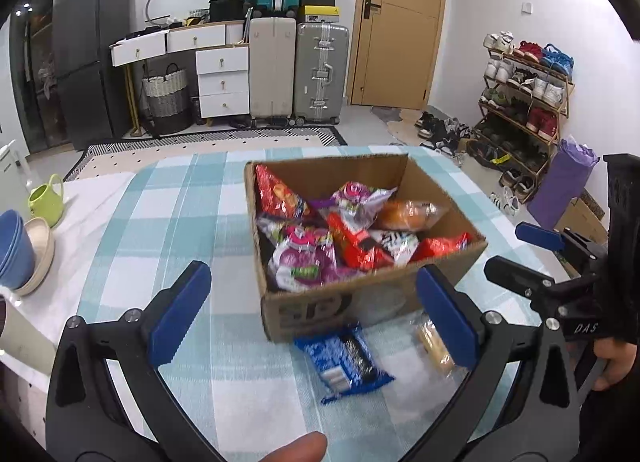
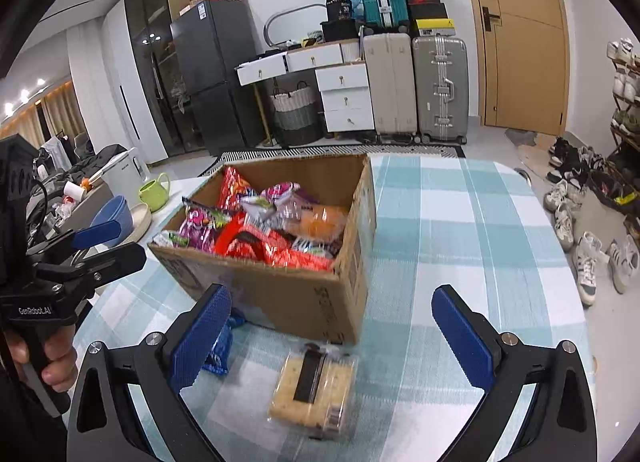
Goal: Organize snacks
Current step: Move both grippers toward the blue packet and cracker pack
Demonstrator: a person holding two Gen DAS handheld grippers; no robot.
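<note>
A cardboard box (image 1: 352, 302) full of bright snack bags (image 1: 352, 229) stands on a table under a blue-and-white checked cloth (image 1: 168, 221). Just in front of the box, on the cloth, lie a blue snack packet (image 1: 346, 362) and, beside it, a clear pack of crackers (image 2: 312, 394).

The left gripper (image 1: 316, 314) hovers above the blue packet with its jaws spread wide and nothing between the pads. The right gripper (image 2: 332, 334) hangs over the cracker pack, also wide open and empty. A hand (image 2: 52, 358) holds the left gripper's handle.

Stacked bowls (image 1: 16, 250) and a green watering can (image 1: 46, 197) sit at the table's left edge. Beyond stand suitcases (image 1: 320, 73), a white drawer unit (image 1: 222, 77) and a shoe rack (image 1: 528, 101).
</note>
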